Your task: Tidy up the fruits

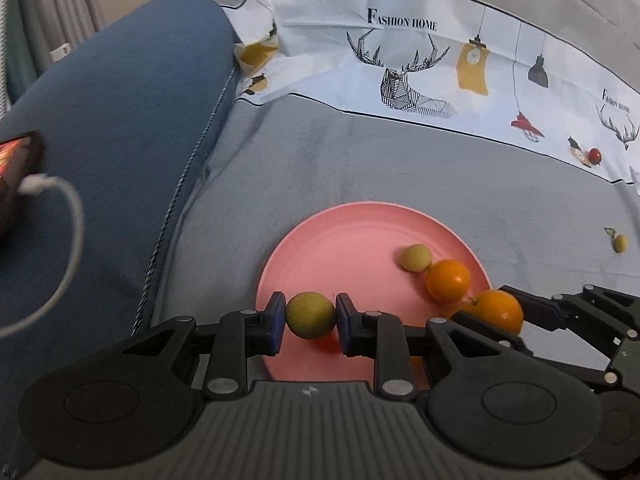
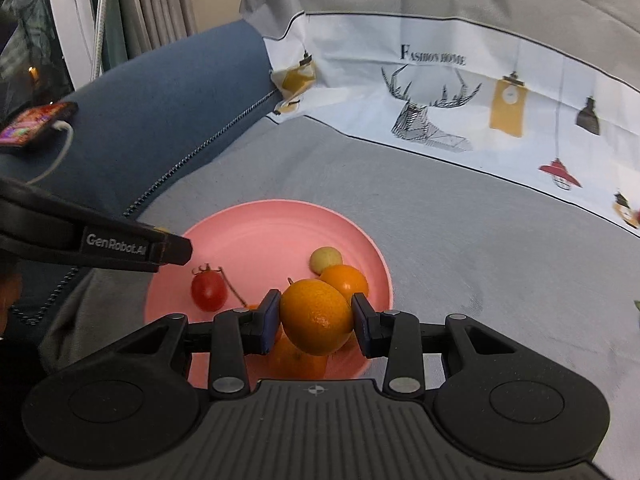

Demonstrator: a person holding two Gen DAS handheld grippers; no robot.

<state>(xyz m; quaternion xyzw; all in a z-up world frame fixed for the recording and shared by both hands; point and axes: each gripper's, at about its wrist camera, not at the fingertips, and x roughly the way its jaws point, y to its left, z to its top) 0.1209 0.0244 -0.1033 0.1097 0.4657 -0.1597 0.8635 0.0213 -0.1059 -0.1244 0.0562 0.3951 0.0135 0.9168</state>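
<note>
A pink plate point(image 1: 340, 240) point(image 2: 260, 232) lies on the grey bed cover. My left gripper point(image 1: 311, 318) is shut on a yellow-green round fruit point(image 1: 310, 315) just above the plate's near left part. My right gripper point(image 2: 316, 316) is shut on an orange point(image 2: 317, 316) point(image 1: 498, 310) over the plate's near right side. On the plate lie a second orange point(image 1: 448, 280) point(image 2: 346, 278), a pale yellow fruit point(image 1: 416, 257) point(image 2: 326, 259) and a red cherry tomato point(image 2: 208, 290). Another orange fruit point(image 2: 298, 360) lies under the held orange.
A small yellow fruit point(image 1: 620, 243) lies on the cover at the far right. A blue cushion point(image 1: 120, 120) with a phone point(image 1: 16, 168) and white cable point(image 1: 72, 208) is to the left. A printed white sheet point(image 1: 420, 60) runs along the back.
</note>
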